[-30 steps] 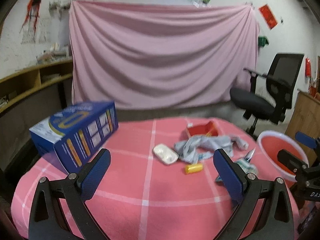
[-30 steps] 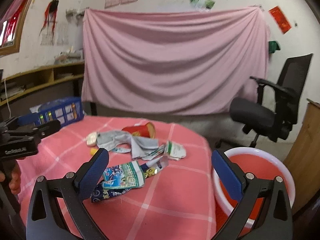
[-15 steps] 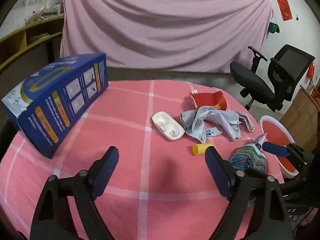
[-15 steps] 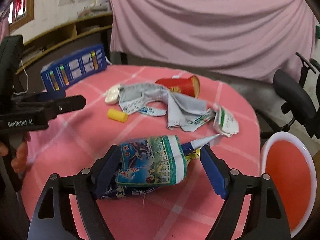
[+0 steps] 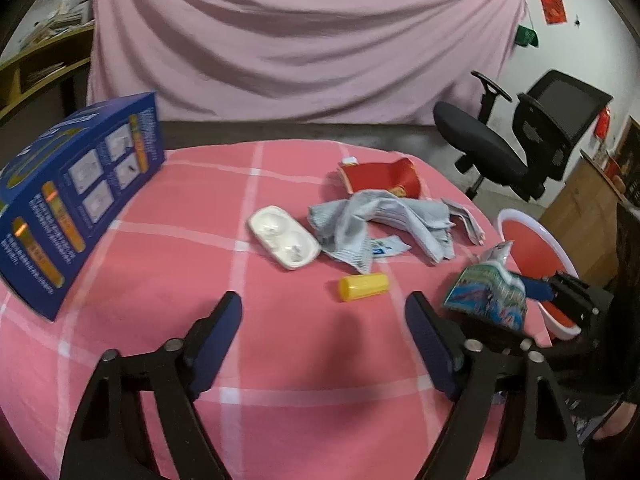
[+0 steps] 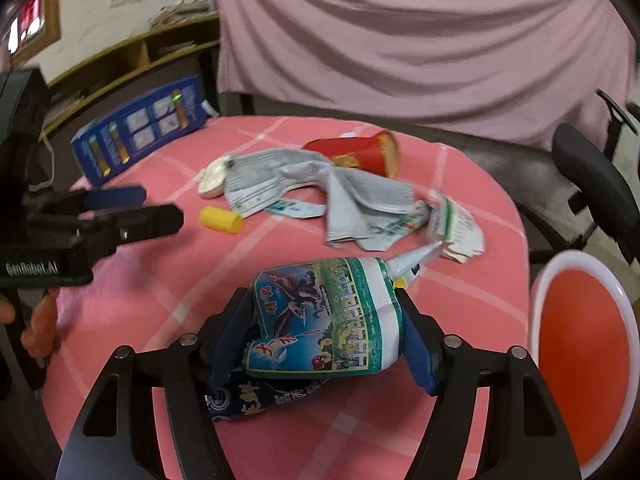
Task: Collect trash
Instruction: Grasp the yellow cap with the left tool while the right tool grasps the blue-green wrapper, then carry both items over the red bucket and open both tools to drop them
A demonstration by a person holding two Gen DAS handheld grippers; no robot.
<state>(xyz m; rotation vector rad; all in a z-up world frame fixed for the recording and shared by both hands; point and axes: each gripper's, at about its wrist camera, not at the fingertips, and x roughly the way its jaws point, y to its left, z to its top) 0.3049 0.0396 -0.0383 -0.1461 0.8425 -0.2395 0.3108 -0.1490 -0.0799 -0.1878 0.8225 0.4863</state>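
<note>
My right gripper (image 6: 324, 340) is shut on a crumpled blue-green snack bag (image 6: 328, 316), held just above the pink checked table (image 6: 280, 432); the bag also shows in the left wrist view (image 5: 486, 294). My left gripper (image 5: 324, 328) is open and empty over the table, just short of a yellow cap (image 5: 364, 287). Beyond lie a white plastic case (image 5: 283, 242), crumpled grey paper (image 5: 380, 224) and a red paper cup (image 5: 380, 176) on its side. A red basin with a white rim (image 6: 580, 356) stands right of the table.
A blue carton (image 5: 68, 200) stands at the table's left edge. A black office chair (image 5: 520, 148) is behind at right. A pink sheet (image 5: 304, 40) hangs on the far wall, with wooden shelves (image 6: 132, 56) at left.
My right gripper came down over the snack bag and closed on it. My left gripper moved forward and tilted down over the table, staying open.
</note>
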